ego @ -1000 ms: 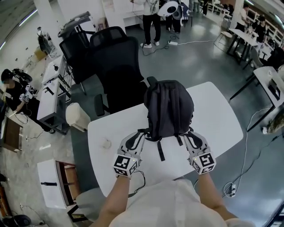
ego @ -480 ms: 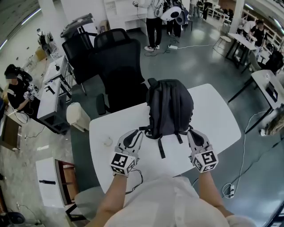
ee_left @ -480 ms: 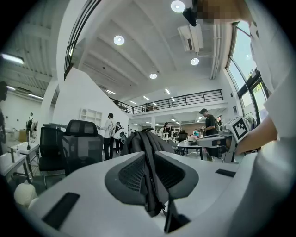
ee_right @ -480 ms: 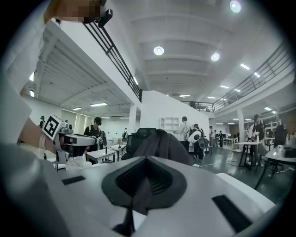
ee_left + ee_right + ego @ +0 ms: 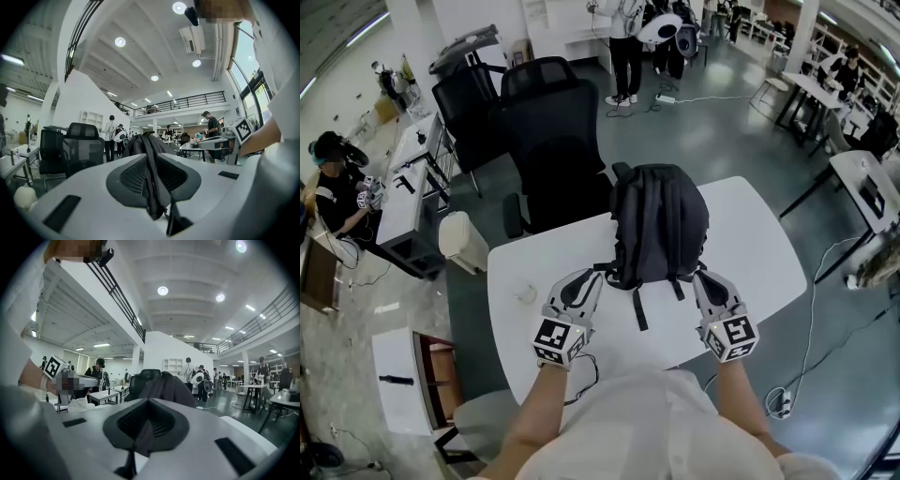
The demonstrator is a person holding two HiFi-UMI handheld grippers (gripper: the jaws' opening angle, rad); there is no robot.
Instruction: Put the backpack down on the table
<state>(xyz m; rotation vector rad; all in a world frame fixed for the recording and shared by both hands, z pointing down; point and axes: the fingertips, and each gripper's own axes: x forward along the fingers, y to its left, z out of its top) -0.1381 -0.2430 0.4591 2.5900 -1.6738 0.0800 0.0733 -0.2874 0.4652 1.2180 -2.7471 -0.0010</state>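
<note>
Here the dark grey backpack [image 5: 661, 220] stands upright over the middle of the white counter [image 5: 759, 253], with its strap side toward the person. From the head view I cannot tell whether its bottom rests on the surface.

The left gripper [image 5: 593, 277] reaches in level from the near left edge, with its marker cube [image 5: 554, 341] close to the person's wrist. In the left gripper view its jaws are pressed together on the left shoulder strap [image 5: 152, 187]. That dark webbing runs up between the ribbed pads and on toward the bag beyond.

The right gripper [image 5: 699, 276] mirrors it on the other side. In the right gripper view its jaws are likewise clamped, pinching the right shoulder strap [image 5: 143, 437], a flat dark band that climbs between the pads to the pack's rounded body. The two grippers sit well apart, one at each lower corner of the bag.

A loose webbing tail [image 5: 639, 314] hangs from the pack's lower middle and shows between the two grippers against the white top. A small pale round object [image 5: 525, 293] lies on the counter to the left of the left gripper, apart from it; what it is cannot be made out.

Behind the counter's far edge stands a black office chair [image 5: 548, 141], with the pack's top just beside its seat in the head view. Several people stand farther back on the grey floor [image 5: 712, 131].
</note>
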